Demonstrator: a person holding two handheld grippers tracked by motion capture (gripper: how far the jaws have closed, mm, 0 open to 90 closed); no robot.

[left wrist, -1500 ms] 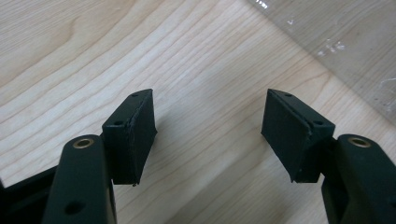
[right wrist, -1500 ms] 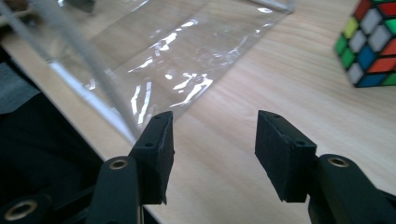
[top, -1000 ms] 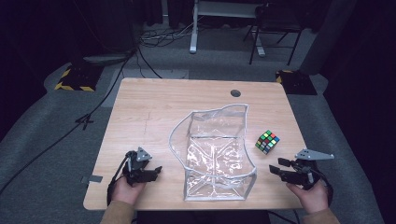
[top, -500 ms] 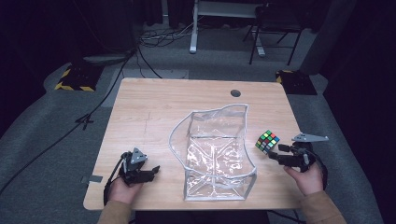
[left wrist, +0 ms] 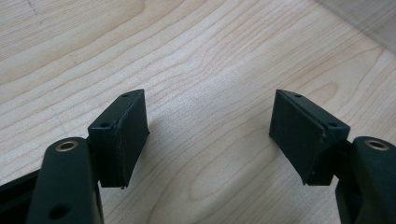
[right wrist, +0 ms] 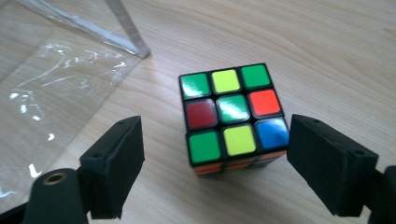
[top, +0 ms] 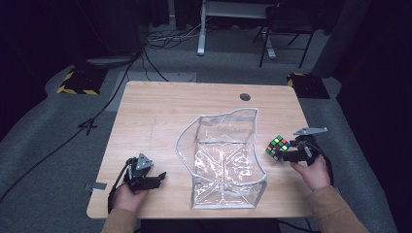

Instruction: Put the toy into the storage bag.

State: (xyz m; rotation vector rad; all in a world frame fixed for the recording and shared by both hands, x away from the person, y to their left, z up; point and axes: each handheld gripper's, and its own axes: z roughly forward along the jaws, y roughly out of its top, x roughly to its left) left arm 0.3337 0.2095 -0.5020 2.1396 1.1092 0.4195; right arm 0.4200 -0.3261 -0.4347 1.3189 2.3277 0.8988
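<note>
Cube (right wrist: 230, 113) between parted right jaws.

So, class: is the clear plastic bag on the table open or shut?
Open. The clear plastic bag's rimmed mouth gapes wide toward the table's far edge, and nothing lies inside.

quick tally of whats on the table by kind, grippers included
puzzle cube: 1
clear plastic bag: 1
grippers: 2, left gripper and right gripper, both open
total: 4
</note>
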